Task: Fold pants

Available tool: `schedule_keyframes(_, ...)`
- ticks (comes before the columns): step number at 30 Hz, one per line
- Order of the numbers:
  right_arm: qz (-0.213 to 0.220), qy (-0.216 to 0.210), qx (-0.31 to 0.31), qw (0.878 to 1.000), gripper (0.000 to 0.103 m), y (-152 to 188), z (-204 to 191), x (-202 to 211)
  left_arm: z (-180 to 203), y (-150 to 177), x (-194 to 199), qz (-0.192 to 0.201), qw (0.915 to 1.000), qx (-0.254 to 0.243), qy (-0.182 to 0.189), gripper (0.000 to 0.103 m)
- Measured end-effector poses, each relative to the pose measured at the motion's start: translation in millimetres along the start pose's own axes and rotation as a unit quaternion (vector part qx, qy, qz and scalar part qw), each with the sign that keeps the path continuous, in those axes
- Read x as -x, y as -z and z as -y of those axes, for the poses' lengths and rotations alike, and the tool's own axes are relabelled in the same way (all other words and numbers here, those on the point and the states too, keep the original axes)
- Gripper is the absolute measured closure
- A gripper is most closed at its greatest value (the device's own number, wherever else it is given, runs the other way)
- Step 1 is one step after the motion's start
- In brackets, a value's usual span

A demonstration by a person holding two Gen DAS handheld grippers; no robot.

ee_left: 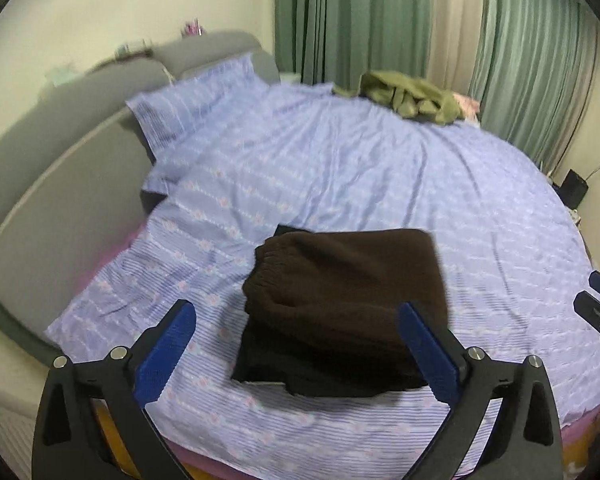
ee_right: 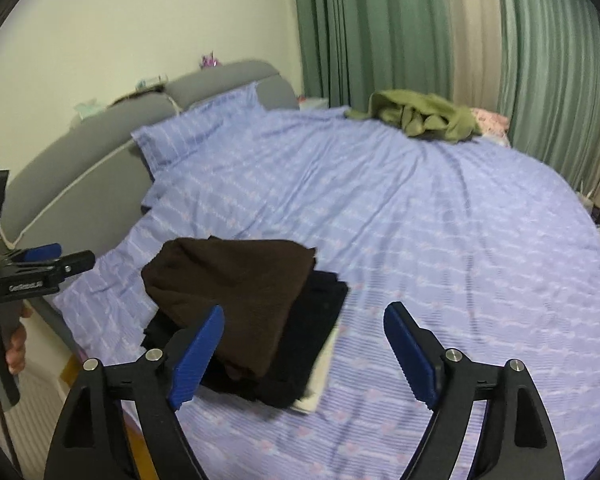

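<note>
Folded dark brown pants [ee_left: 348,292] lie on top of a stack of folded black clothes [ee_left: 300,376] near the front edge of the bed. The stack also shows in the right wrist view, the brown pants [ee_right: 236,288] above black clothes [ee_right: 312,336] and a white piece at the bottom. My left gripper [ee_left: 298,316] is open and empty, just in front of the stack. My right gripper [ee_right: 304,320] is open and empty, to the right of the stack. The left gripper [ee_right: 56,260] shows at the left edge of the right wrist view.
The bed has a lilac striped cover [ee_left: 360,168] and a pillow [ee_left: 196,100] by a grey headboard [ee_left: 40,184]. A crumpled olive green garment [ee_left: 412,96] lies at the far side, also in the right wrist view [ee_right: 424,116]. Green curtains [ee_left: 360,16] hang behind.
</note>
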State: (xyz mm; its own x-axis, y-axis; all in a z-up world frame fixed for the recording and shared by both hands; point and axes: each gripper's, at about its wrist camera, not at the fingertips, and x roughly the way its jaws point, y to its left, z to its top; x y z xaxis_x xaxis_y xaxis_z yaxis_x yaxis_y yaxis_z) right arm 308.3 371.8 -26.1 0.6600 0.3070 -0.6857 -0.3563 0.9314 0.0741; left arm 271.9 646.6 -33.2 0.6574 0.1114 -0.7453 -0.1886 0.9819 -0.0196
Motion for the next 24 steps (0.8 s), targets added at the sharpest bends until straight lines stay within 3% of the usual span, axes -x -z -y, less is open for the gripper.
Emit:
schedule_keyframes(6,0.023,-0.002,0.006,1.000,0.018,20.7,49.9,74.6,85.5,30.4,66.8,0.039,0.9991,-0.002,-0.013,0.000)
schedule_keyframes(13,0.042,0.018,-0.021,0.999,0.018,58.2,129.6,159.9,200.6,67.8,130.7,0.065,0.9972,-0.036,0.009,0.000)
schedule_keyframes(24,0.048,0.056,-0.052,0.996,0.016,125.6,235.4,272.1,331.2,116.5,210.1,0.083,0.9940,-0.051,0.048,0.000)
